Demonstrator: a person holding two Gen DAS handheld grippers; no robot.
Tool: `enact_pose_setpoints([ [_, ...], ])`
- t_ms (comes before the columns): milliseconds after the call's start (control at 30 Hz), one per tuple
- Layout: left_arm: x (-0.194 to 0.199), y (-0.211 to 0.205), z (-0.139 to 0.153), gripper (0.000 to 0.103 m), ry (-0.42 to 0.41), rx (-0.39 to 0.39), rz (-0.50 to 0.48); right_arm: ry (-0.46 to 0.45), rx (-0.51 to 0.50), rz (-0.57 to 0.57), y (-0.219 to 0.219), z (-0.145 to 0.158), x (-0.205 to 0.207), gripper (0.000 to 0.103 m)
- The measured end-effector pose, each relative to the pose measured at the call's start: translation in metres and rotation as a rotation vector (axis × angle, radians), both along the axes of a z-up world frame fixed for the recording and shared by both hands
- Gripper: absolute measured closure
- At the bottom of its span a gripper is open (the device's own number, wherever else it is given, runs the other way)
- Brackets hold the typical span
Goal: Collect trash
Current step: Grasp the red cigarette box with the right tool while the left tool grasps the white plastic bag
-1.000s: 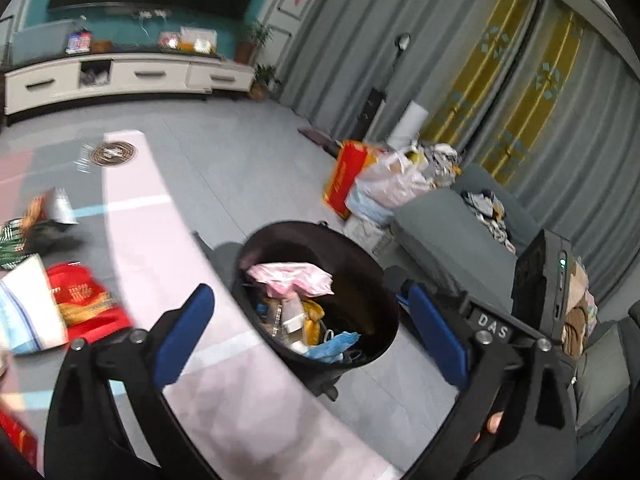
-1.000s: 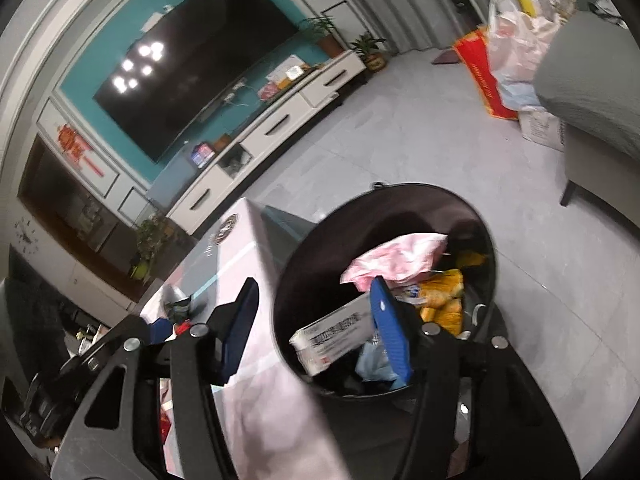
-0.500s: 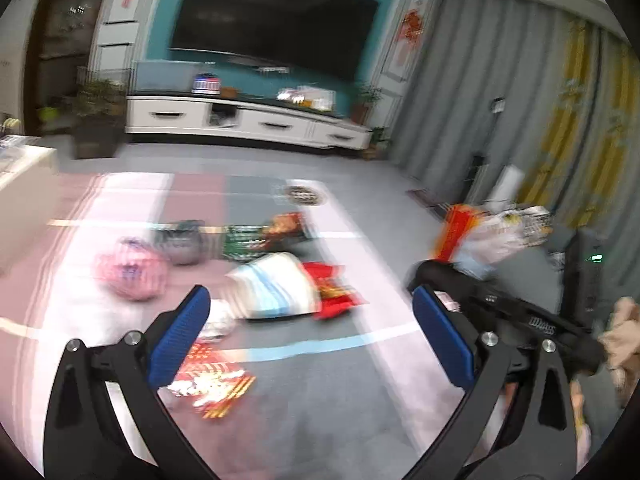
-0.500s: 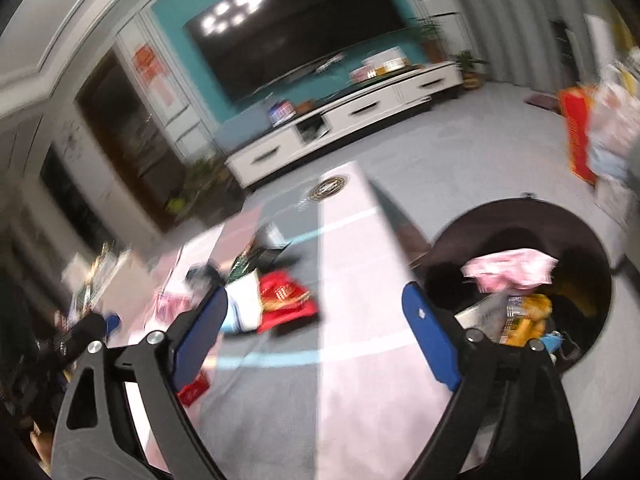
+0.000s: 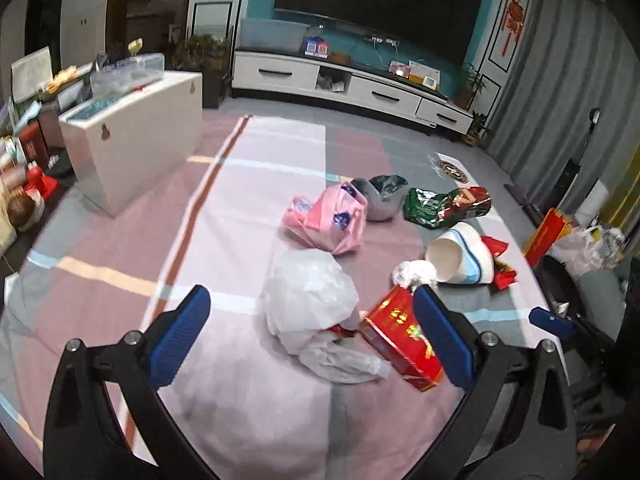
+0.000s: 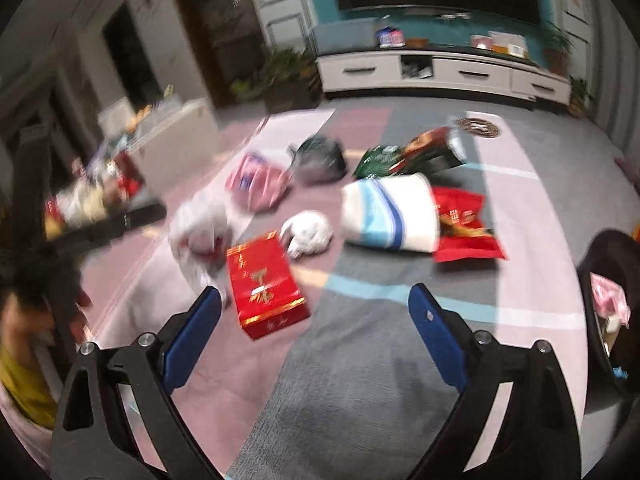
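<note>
Trash lies on the striped rug: a red box (image 5: pixel 402 340) (image 6: pixel 264 282), a white plastic bag (image 5: pixel 310 300) (image 6: pixel 198 228), a crumpled tissue (image 5: pixel 412 272) (image 6: pixel 308 232), a white-and-blue paper cup (image 5: pixel 460 254) (image 6: pixel 390 212), a red wrapper (image 6: pixel 464 226), a pink bag (image 5: pixel 328 218), a grey bag (image 5: pixel 380 196) and a green snack bag (image 5: pixel 444 202). The black bin (image 6: pixel 608 308) shows at the right edge. My left gripper (image 5: pixel 312 336) is open and empty above the white bag and red box. My right gripper (image 6: pixel 316 324) is open and empty just right of the red box.
A white storage chest (image 5: pixel 136 132) stands at the left of the rug with clutter behind it. A white TV cabinet (image 5: pixel 352 88) runs along the far wall. Grey curtains (image 5: pixel 560 80) hang at the right. The right gripper's finger (image 5: pixel 550 322) shows in the left wrist view.
Both grippers swung away from the bin to the trash on the rug. The white box the right gripper held over the bin is gone from its fingers.
</note>
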State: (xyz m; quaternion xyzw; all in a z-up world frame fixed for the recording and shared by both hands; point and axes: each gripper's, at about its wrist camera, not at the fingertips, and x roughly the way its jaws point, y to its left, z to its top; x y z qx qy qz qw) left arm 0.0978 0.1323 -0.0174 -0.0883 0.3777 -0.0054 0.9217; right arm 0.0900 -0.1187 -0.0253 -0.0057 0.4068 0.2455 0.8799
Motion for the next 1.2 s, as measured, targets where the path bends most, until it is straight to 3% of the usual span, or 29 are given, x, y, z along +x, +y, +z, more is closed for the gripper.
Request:
enact_pose_setpoints([
  [300, 0.017, -0.008, -0.028, 0.002, 0.090, -0.043, -0.032, 0.028, -0.101, 0.114, 0.044, -0.028, 0.009, 0.010],
  [567, 0.035, -0.006, -0.049, 0.004, 0.157, -0.066, 0.012, 0.060, -0.107, 0.118, 0.054, -0.042, 0.024, 0.010],
  [667, 0.038, -0.003, -0.056, 0.013, 0.181, -0.062, 0.026, 0.069, -0.125, 0.107, 0.056, -0.047, 0.028, 0.011],
  [767, 0.040, 0.002, -0.061, 0.030, 0.197, -0.084, 0.034, 0.079, -0.126, 0.113, 0.059, -0.051, 0.030, 0.016],
  [867, 0.040, 0.004, -0.062, 0.049, 0.199, -0.100, 0.034, 0.091, -0.140, 0.115, 0.062, -0.056, 0.030, 0.028],
  [933, 0.038, 0.003, -0.060, 0.060, 0.196, -0.092, 0.031, 0.072, -0.154, 0.121, 0.064, -0.054, 0.028, 0.042],
  [967, 0.036, 0.003, -0.058, 0.066, 0.188, -0.097, 0.027, 0.078, -0.147, 0.122, 0.063, -0.054, 0.028, 0.042],
  [1200, 0.020, 0.003, -0.037, 0.074, 0.123, -0.122, 0.001, 0.047, -0.059, 0.100, 0.047, -0.034, 0.020, 0.043],
])
